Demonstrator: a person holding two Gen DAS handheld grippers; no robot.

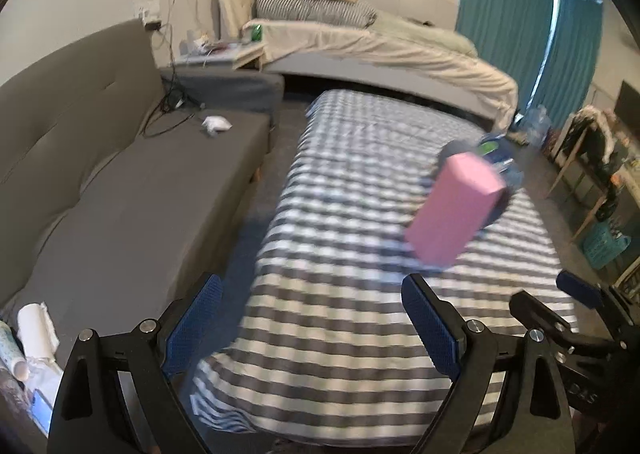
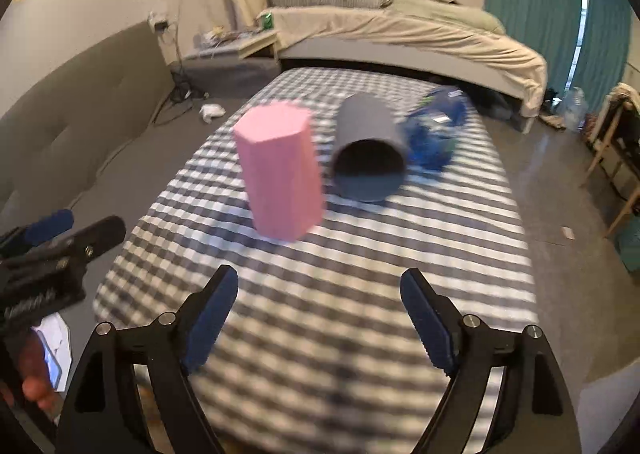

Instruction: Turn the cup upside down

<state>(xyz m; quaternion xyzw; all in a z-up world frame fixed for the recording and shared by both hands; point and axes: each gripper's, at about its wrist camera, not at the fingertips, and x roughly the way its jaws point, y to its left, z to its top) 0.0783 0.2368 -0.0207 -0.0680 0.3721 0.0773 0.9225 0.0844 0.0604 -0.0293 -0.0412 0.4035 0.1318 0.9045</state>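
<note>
A pink faceted cup (image 2: 280, 170) stands on the checked tablecloth (image 2: 320, 314), closed end up. In the left wrist view the pink cup (image 1: 452, 210) is at the right, tilted by the lens. A grey cup (image 2: 368, 150) lies on its side beside it, its mouth facing me. My right gripper (image 2: 320, 318) is open and empty, short of the pink cup. My left gripper (image 1: 312, 326) is open and empty, over the table's left front edge; it also shows in the right wrist view (image 2: 60, 230).
A blue plastic bag (image 2: 436, 126) lies behind the grey cup. A grey sofa (image 1: 120, 182) stands to the left of the table. A bed (image 2: 400, 34) stands behind it. A wooden chair (image 1: 592, 158) and a teal basket (image 1: 608, 246) are at the right.
</note>
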